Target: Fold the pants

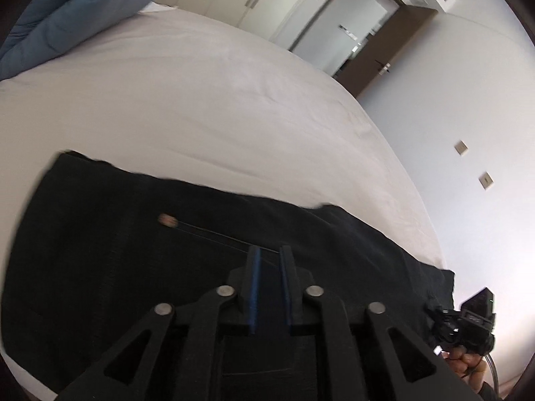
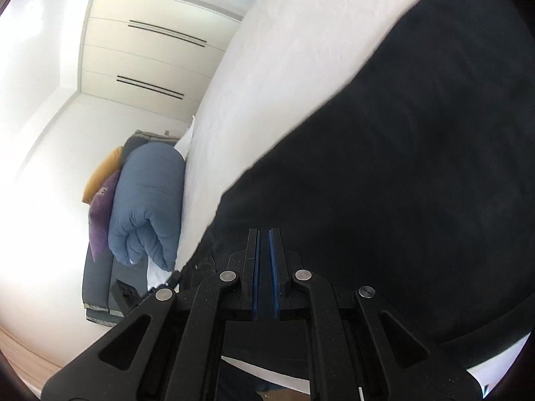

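Black pants (image 1: 133,250) lie spread flat on a white bed (image 1: 200,100), with a small pale button (image 1: 168,219) on top. My left gripper (image 1: 270,250) hovers over the pants, its blue pads apart with nothing pinched between them. In the left wrist view the other gripper's body (image 1: 474,320) and a hand (image 1: 466,361) sit at the pants' right edge. In the right wrist view the pants (image 2: 418,167) fill the right side. My right gripper (image 2: 265,232) is just over their edge, its pads parted by a narrow slit with no cloth seen in it.
A rolled blue duvet (image 1: 67,10) lies at the far end of the bed (image 2: 267,67), also seen beside it (image 2: 147,200). Purple and yellow cushions (image 2: 100,200) sit on a grey sofa. Wardrobe doors (image 2: 150,50) and a brown door (image 1: 378,63) stand beyond.
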{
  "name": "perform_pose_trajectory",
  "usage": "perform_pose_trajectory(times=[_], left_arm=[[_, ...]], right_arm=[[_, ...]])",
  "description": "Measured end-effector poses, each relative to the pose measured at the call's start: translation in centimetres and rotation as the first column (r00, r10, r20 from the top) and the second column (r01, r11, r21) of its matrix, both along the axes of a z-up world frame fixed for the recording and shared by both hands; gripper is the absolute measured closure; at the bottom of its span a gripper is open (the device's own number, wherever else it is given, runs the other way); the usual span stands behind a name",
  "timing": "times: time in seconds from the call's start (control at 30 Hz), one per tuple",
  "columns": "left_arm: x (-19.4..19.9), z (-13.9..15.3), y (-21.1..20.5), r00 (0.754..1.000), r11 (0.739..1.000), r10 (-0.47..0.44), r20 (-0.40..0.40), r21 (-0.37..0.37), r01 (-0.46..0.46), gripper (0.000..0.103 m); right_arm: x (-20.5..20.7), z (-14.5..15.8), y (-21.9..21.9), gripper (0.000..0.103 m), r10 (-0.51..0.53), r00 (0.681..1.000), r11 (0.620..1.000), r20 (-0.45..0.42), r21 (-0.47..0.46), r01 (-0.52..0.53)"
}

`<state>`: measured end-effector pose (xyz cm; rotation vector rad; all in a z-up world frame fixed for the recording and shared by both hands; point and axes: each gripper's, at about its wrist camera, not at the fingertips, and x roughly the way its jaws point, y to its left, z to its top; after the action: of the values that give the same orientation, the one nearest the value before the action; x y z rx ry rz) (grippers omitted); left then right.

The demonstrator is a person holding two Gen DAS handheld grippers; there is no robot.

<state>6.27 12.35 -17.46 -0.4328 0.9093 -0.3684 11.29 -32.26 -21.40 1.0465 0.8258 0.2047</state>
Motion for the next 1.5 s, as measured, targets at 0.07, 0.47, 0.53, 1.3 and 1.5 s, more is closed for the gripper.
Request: perform_pose_trajectory(times=[0.07,0.47,0.53,1.3,1.5], left_arm=[[-0.5,-0.7,-5.0,0.997,0.997,-0.072,-0.017,0.009,0.073,0.081],[-0.9,-5.8,-8.2,0.983,0.993,-0.12,-0.137,-0.035,0.117,0.097],[-0.8,-6.3,-7.6,0.982,0.992,-0.11,-0.154,-0.086,0.097,0.098],[-0.1,-5.8,-9.5,0.977,0.997,-0.071,-0.2,-0.033,0.066,0.098],[-0.1,-5.7,-9.9,0.977,0.998,-0.07,-0.201,-0.02,0.067,0.098]], right_arm=[[-0.2,-2.4,0.0,0.103,-0.029,0.997,0.999,-0.07,0.014,0.03],[-13.2,-2.1,-19.1,0.103,-0.566,0.824,0.823,0.001,0.047,0.566],[-15.5,0.5,-20.6,0.085,-0.622,0.783,0.781,0.01,-0.066,0.621],[-18.7,-5.3,-14.4,0.056,-0.619,0.783,0.72,-0.061,0.355,0.596],[-18.4,-6.6,-13.7,0.061,-0.64,0.768,0.694,-0.035,0.402,0.597]])
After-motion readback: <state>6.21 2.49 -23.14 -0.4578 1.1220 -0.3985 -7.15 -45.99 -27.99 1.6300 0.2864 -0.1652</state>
